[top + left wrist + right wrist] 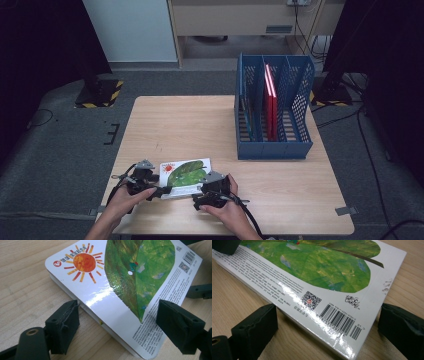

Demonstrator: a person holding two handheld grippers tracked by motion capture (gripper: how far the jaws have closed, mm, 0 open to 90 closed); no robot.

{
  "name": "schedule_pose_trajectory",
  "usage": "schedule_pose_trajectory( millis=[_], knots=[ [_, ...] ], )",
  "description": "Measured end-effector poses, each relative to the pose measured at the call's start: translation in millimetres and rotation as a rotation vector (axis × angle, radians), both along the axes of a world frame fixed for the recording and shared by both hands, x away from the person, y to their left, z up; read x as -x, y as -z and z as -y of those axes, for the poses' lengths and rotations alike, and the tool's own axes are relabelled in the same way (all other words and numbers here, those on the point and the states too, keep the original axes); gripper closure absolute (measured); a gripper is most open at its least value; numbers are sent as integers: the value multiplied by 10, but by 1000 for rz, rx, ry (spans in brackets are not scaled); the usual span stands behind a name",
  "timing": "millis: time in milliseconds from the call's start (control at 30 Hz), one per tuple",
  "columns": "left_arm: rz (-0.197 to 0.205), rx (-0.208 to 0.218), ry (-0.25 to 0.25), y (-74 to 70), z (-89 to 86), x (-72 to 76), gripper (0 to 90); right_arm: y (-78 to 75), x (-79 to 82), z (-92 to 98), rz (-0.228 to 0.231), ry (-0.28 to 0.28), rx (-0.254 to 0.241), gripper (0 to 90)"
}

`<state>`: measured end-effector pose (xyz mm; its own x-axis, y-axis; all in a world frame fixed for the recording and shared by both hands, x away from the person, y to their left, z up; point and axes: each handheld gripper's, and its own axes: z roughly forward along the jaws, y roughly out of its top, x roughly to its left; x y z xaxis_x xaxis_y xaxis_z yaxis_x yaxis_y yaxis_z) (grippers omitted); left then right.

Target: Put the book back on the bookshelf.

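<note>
Left gripper [159,192] and right gripper [197,201] both sit with jaws apart around near corners of the glossy white board book with a green leaf cover [186,172]. Neither's clamped. That slick cover could skid across the pale wooden table [190,125] if one side squeezes first.

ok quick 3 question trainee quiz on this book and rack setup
1. True or false: the picture book stands upright in the blue file rack.
2. Which grippers have a corner of the book between open jaws? A left gripper alone, B right gripper alone, C both.
3. What colour is the book standing in the rack?

Key: 1 false, it lies flat on the table. 2 C. 3 red.
</note>
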<state>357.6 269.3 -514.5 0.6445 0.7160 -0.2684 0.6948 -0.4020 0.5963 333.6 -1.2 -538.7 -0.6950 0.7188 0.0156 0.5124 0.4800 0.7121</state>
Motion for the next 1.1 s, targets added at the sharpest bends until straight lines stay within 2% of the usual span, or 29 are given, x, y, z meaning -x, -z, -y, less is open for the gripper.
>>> schedule_pose_trajectory(
  millis=[133, 333, 600, 867, 1100],
  knots=[
    [-14, 11, 5, 9, 22, -4, 177, 0, 0, -1, 0, 0, 0, 30],
    [-11, 21, 5, 7, 22, -15, 179, 0, -1, -1, 1, -1, 2, 29],
    [-1, 66, 0, -68, 31, -38, 224, -1, -9, -5, -6, 5, -4, 21],
    [9, 63, 4, -99, 30, -43, 245, -2, -13, 7, -11, -2, -13, 18],
    [20, 56, 2, -91, 26, -73, 263, -37, 12, 70, -7, -18, -45, 27]
  ],
)
